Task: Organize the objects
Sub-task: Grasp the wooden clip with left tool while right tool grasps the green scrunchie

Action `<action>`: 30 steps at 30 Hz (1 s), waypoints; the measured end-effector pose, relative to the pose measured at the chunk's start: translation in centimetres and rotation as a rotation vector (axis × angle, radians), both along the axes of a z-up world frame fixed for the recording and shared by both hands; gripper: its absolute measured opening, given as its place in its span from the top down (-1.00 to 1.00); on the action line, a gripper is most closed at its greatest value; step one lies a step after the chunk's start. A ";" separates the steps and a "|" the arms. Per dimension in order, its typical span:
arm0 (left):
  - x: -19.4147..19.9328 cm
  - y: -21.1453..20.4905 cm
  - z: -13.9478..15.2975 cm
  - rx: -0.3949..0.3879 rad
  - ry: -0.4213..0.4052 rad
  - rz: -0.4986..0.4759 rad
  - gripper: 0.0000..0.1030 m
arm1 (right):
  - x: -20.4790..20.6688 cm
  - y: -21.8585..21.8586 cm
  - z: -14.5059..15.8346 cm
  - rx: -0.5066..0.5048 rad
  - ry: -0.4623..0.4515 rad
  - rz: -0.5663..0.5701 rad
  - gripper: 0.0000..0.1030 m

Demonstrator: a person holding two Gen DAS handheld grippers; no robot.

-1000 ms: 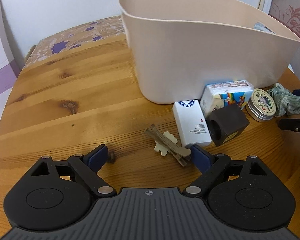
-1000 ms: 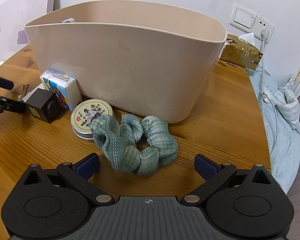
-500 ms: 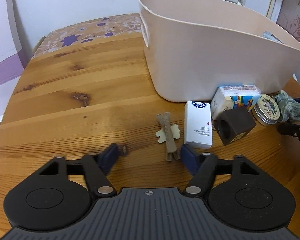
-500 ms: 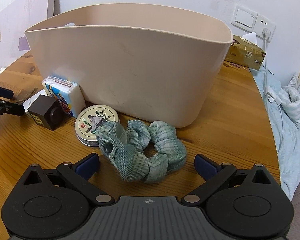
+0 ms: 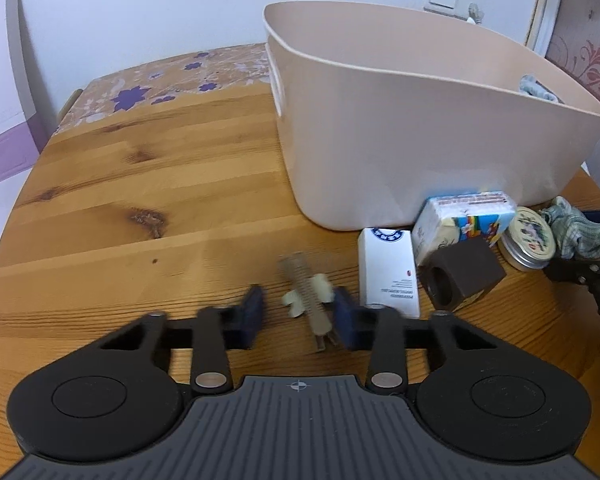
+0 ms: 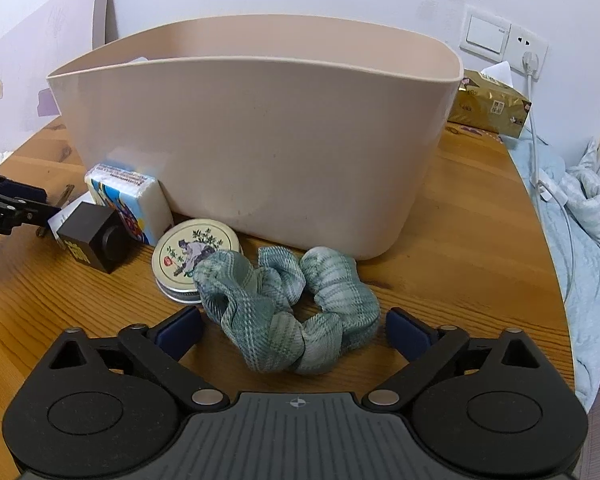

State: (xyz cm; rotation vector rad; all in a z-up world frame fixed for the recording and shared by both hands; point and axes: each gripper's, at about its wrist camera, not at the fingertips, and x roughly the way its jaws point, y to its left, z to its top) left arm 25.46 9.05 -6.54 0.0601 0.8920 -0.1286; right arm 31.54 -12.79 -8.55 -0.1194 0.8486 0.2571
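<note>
A brown hair clip with a cream flower (image 5: 306,300) lies on the wooden table (image 5: 140,184) between the fingers of my left gripper (image 5: 299,316). Its jaws are closing; the right pad is at the clip and the left pad stands a little apart. A green checked scrunchie (image 6: 288,312) lies between the wide jaws of my right gripper (image 6: 294,332), which are closing without pressing on it. The beige tub (image 6: 260,140) stands just behind it. The left wrist view shows the tub (image 5: 420,140) and the scrunchie (image 5: 576,232) at far right.
Along the tub's front stand a white box (image 5: 388,272), a colourful tissue pack (image 6: 128,200), a dark brown cube (image 6: 96,240) and a round tin (image 6: 192,252). A gold box (image 6: 488,108) sits behind on the right. Bedding (image 6: 580,220) and a cable lie past the table's right edge.
The left jaws have narrowed around the hair clip, which has turned to lie lengthwise between them. The right jaws have come in slightly, and the scrunchie sits closer.
</note>
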 end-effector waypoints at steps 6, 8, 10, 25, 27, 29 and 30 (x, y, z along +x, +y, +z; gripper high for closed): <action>-0.4 0.4 0.1 -0.050 0.010 -0.010 0.49 | -0.4 0.3 0.5 0.007 -0.010 0.035 -0.09; -0.6 0.5 0.2 -0.063 0.011 -0.006 0.50 | -0.5 0.4 0.7 0.006 -0.011 0.045 0.10; -0.9 0.6 0.3 -0.067 0.005 -0.003 0.54 | -0.8 0.6 0.8 0.002 -0.010 0.057 0.24; -2.3 0.7 1.2 -0.088 -0.004 -0.009 0.73 | -3.1 0.3 1.8 -0.003 -0.023 0.070 0.64; -2.6 0.7 1.4 -0.089 -0.008 -0.010 0.73 | -3.2 0.1 2.0 -0.002 -0.031 0.068 0.64; -2.9 0.7 1.7 -0.093 -0.015 -0.011 0.73 | -3.4 0.0 2.3 0.000 -0.039 0.066 0.64; -3.0 0.8 1.8 -0.095 -0.019 -0.011 0.73 | -3.5 -0.1 2.5 0.000 -0.043 0.065 0.64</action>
